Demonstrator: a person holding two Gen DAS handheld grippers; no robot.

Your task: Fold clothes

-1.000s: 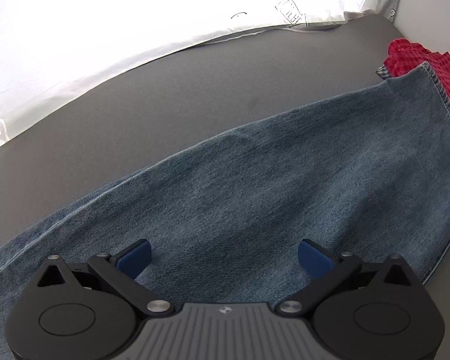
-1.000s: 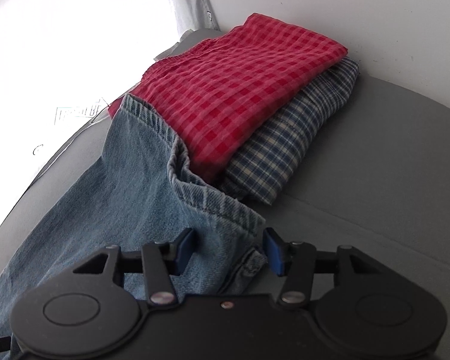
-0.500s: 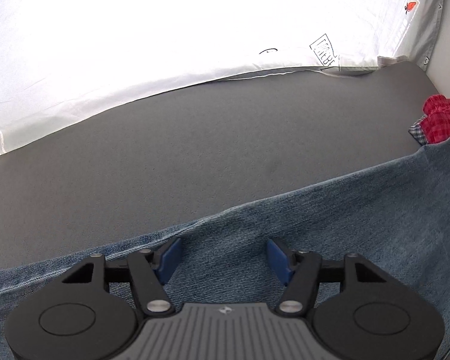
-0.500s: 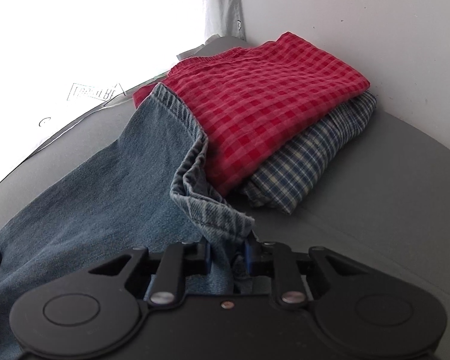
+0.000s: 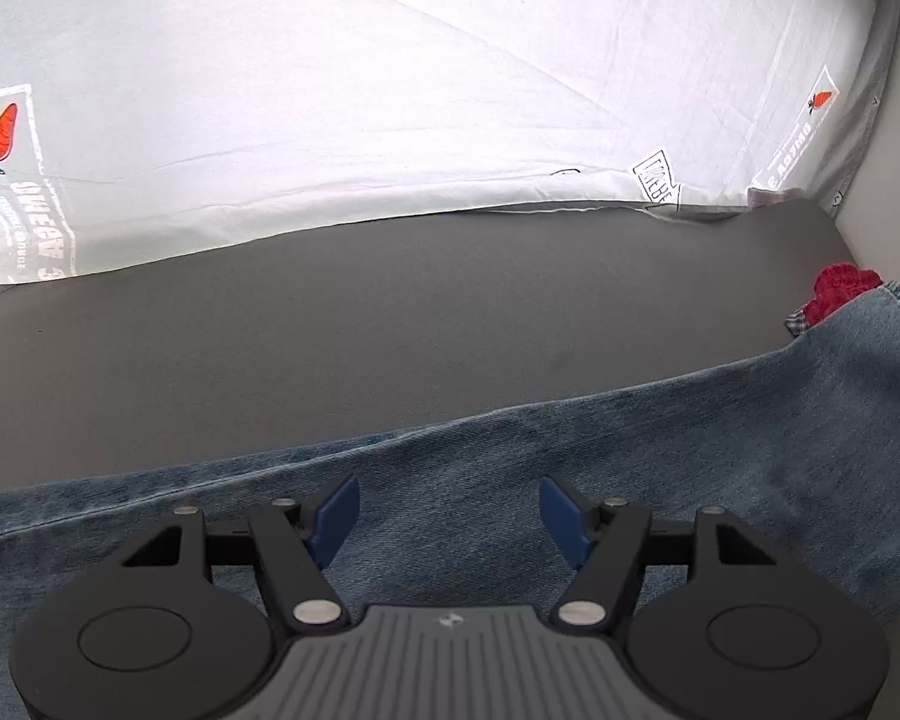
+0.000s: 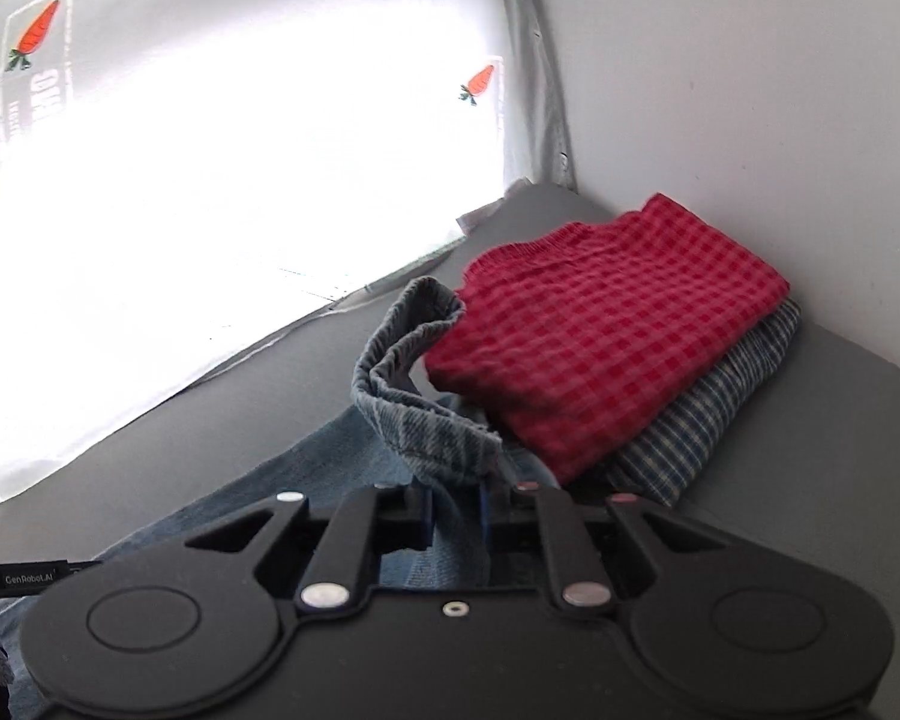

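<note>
Blue jeans lie stretched across the grey surface. My left gripper is open, its blue pads spread just above the denim near its far edge. My right gripper is shut on the jeans' hem, which is lifted and curls up in a loop in front of the fingers.
A folded red checked garment lies on a folded blue plaid one by the white wall, right beside the held hem. A white sheet with carrot prints hangs along the far edge.
My right gripper closed on the jeans' hem and has lifted it. My left gripper narrowed, then opened wider again, and moved toward the jeans' far edge.
</note>
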